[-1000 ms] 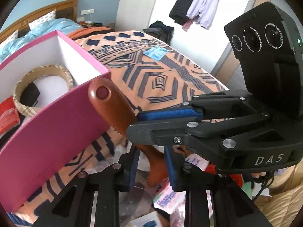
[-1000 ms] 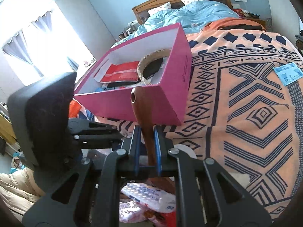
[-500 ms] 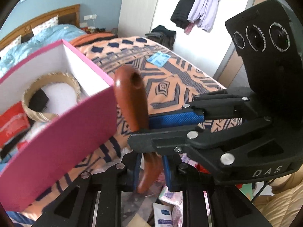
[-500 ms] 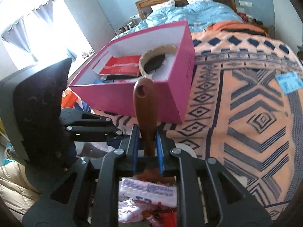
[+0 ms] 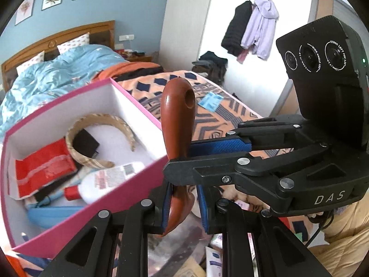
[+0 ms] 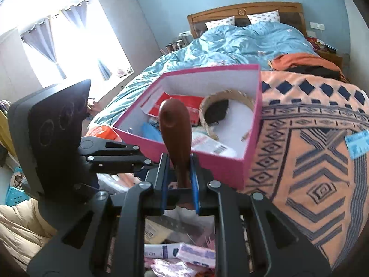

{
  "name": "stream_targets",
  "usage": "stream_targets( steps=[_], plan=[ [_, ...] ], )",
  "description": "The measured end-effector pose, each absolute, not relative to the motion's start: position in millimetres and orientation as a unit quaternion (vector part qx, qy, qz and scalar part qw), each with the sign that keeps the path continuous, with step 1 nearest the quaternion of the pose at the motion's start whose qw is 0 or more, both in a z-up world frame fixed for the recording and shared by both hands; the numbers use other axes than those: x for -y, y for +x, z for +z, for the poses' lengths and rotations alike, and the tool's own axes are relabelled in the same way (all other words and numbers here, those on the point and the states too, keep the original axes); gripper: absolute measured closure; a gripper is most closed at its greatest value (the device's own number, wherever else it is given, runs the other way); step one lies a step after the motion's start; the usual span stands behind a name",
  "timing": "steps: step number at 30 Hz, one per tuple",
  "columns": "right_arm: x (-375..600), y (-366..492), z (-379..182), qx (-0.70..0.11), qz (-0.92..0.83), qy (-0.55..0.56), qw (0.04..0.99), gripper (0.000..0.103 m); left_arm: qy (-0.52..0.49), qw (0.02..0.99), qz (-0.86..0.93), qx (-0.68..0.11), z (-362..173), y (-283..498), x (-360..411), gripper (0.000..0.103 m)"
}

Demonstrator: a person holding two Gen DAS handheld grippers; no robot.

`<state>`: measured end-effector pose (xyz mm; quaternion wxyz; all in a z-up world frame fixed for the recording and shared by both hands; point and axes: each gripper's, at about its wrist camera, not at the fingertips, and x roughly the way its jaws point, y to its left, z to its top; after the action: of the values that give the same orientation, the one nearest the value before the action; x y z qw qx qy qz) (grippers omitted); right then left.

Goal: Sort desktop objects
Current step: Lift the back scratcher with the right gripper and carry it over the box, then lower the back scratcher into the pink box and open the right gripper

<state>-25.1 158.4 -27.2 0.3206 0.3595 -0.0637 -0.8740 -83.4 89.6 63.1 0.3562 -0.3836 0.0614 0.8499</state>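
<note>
A brown wooden handle (image 5: 177,124) with a hole near its tip stands upright, its lower end hidden behind the jaws. My left gripper (image 5: 183,207) is shut on its lower part. My right gripper (image 5: 180,154) reaches in from the right and is shut on the handle higher up. The right wrist view has the same handle (image 6: 176,127) clamped between my right gripper's (image 6: 180,180) blue pads, with my left gripper (image 6: 147,164) coming in from the left. Just behind the handle lies an open pink box (image 5: 129,180) on the bed, holding a woven headband (image 5: 101,120), a red packet (image 5: 43,166) and a white bottle (image 5: 108,180).
The box (image 6: 251,143) rests on an orange and navy patterned blanket (image 6: 311,173). A blue paper slip (image 6: 357,143) lies on it to the right. Loose packets and boxes (image 6: 184,254) are piled below the grippers. A blue duvet (image 6: 230,43) covers the far half of the bed.
Both grippers have risen with the handle still held. Its tip now stands above the box's near wall, and the inside of the box has come into view.
</note>
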Motion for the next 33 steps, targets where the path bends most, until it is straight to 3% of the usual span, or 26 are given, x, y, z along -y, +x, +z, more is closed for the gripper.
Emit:
stream_targets(
  steps=[33],
  plan=[
    [-155, -100, 9, 0.098, -0.874, 0.34, 0.334, 0.084, -0.388, 0.305, 0.869, -0.038, 92, -154, -90, 0.083]
  ],
)
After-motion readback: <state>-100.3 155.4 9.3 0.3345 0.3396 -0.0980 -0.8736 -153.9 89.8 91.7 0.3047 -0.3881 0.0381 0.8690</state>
